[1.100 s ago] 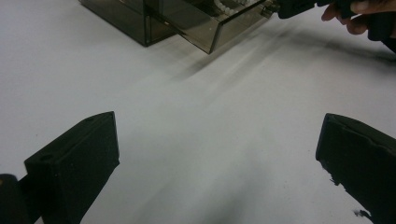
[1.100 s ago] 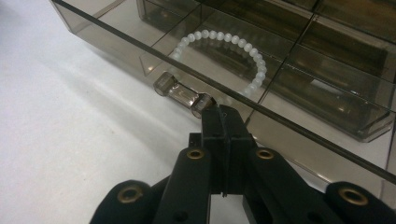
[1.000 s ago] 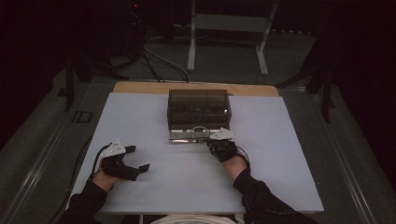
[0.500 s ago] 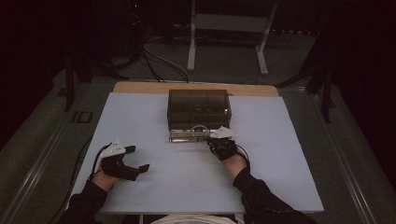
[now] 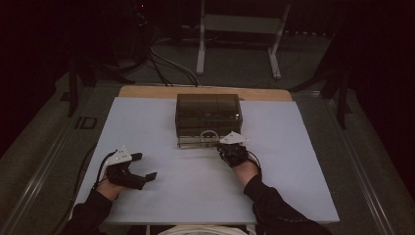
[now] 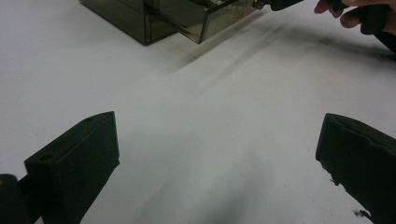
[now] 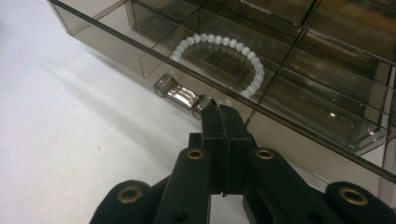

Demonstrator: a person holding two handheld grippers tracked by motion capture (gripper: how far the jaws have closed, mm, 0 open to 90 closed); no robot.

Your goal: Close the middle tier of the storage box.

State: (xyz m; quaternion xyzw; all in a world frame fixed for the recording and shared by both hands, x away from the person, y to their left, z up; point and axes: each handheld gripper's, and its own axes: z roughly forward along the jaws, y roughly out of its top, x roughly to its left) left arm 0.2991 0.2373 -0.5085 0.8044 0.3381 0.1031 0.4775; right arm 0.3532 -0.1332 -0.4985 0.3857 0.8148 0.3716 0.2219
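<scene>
Drawer work going on here: the right gripper [image 7: 223, 112] has its jaws pressed together, with the tips right at the clear handle [image 7: 183, 96] on the front of the smoky drawer [image 7: 140, 51]. I can't tell if they're actually pinching the end of that handle or just resting against it.

The drawer belongs to the tinted organizer box [image 5: 209, 112], which sits at the far middle of the white worktop [image 5: 303, 161], and in the high view the drawer [image 5: 198, 142] looks pulled out a little toward the near side. Inside 1 of its compartments lies a white bead bracelet [image 7: 219, 58], just behind the front wall.

The left gripper [image 5: 142, 166] rests well apart, on the near left of the worktop, jaws spread wide with nothing between them.

My take on doing this step right: pull straight toward the near edge, level with the worktop, so the drawer slides on its track instead of twisting. The grip point sits at 1 end of the handle, not the middle, so I'd guess the drawer could skew or the tips could slip off. Re-gripping nearer the center would help. The box looks light too, so it might drag along; parking the left gripper against the box could steady it. Go slow so the bracelet doesn't bounce around.
</scene>
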